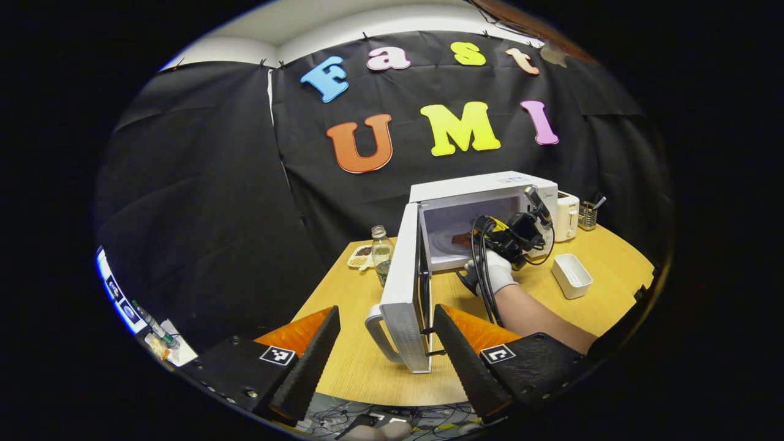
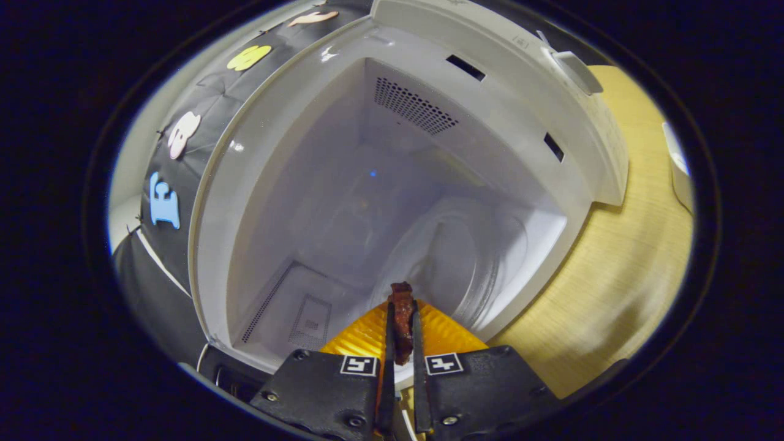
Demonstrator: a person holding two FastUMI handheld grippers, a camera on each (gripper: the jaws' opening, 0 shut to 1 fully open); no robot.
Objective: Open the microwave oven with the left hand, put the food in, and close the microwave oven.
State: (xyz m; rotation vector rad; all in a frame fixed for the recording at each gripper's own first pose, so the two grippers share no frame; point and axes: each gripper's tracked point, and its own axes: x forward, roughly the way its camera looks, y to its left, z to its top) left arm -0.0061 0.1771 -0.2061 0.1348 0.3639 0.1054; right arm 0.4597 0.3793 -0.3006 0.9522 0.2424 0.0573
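Microwave oven [image 1: 490,214] on wooden table [image 1: 606,269], door [image 1: 404,288] swung fully open toward camera. Left gripper [image 1: 386,361] spread wide, holding nothing, door's handle [image 1: 380,334] between its fingers without contact. Right gripper [image 2: 401,306] clamped narrowly on a dark reddish piece of food [image 2: 402,321], poised at cavity mouth above glass turntable [image 2: 465,263]. Gloved hand [image 1: 493,272] carrying that gripper at oven opening. Glass bottle [image 1: 381,248] and snack dish [image 1: 361,256] left of door; white tray [image 1: 571,275] and toaster [image 1: 566,214] to the right.

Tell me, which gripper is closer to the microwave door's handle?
Left. The left gripper sits open around the door handle; the right gripper is at the oven's mouth.
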